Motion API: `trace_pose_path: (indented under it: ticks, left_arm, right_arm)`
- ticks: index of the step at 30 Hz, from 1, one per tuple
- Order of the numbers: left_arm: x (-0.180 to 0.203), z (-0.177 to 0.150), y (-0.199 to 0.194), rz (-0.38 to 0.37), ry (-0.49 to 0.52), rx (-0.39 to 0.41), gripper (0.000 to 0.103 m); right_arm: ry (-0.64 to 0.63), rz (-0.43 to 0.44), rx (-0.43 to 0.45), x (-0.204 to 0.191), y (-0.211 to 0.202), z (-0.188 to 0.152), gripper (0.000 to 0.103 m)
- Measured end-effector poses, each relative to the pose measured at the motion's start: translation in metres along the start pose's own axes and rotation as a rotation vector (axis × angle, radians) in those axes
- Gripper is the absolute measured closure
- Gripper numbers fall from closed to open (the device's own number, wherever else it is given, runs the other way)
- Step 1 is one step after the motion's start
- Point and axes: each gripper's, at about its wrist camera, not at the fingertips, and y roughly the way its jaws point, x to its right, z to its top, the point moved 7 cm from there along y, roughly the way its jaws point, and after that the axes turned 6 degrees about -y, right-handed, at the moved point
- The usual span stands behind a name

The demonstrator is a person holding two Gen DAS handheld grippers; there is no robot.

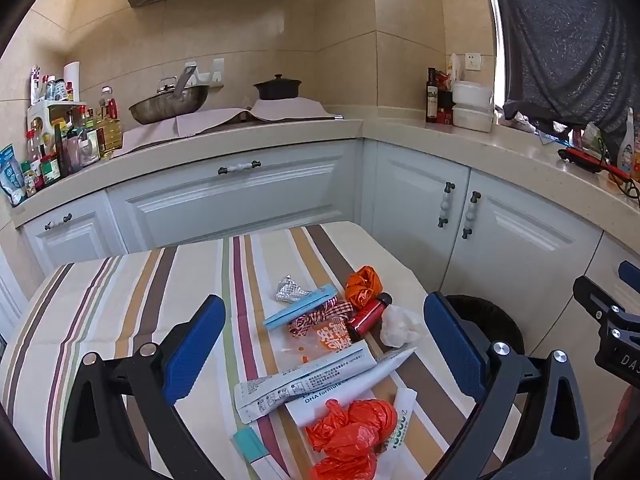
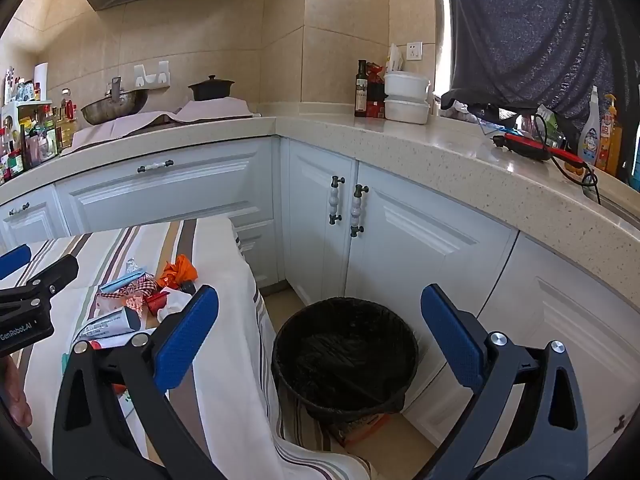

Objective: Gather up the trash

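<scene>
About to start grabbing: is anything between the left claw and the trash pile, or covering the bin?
Nothing visible. The open left claw hangs right over the trash pile, and the lined bin beside the table stands uncovered.

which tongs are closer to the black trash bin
Right. The right tongs hang open above the trash bin beside the table; the left tongs hang open over the litter on the striped tablecloth.

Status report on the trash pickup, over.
Both grippers, left and right, open, empty. Trash pile untouched on table. Bin clear.
</scene>
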Motion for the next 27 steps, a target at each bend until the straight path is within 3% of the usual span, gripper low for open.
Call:
trace_pose_path:
  ticks: [27]
  left_arm:
    - [0.001,0.017,-0.006,0.015,-0.001,0.006,0.006]
  right_arm:
    - [0.005,0.000,0.031,-0.002,-0.008,0.008,0.004]
